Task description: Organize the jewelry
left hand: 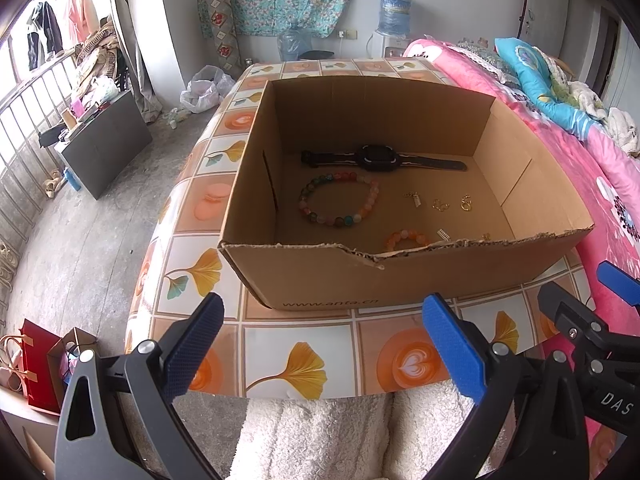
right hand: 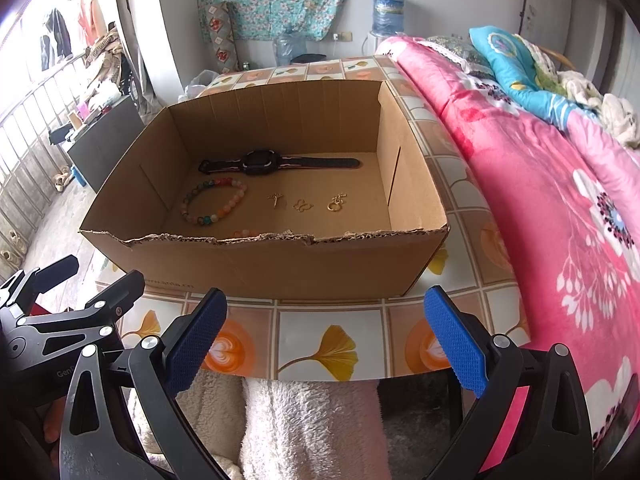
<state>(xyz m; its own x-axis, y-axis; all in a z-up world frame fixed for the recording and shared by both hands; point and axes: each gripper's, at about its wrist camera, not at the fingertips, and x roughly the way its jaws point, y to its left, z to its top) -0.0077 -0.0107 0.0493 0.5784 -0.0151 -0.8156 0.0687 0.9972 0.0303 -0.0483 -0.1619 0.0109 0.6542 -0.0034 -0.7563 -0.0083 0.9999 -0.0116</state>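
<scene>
Both grippers — left gripper [left hand: 322,344] and right gripper [right hand: 326,340] — are hovering empty, jaws spread wide, before the box [left hand: 400,276] holding watch [left hand: 378,157] and bracelet [left hand: 340,200], likely awaiting sorting.

Both tongs are black plastic clamps with triangular cut-outs in their arms and silver rivets at the joints. The left tongs [left hand: 322,344] carry blue textured pads [left hand: 454,350]; the right tongs [right hand: 326,342] carry matching pads [right hand: 456,342]. White letters "DAS" mark one body. Fluffy cream-white fabric [right hand: 308,428] covers the person's lap.
</scene>
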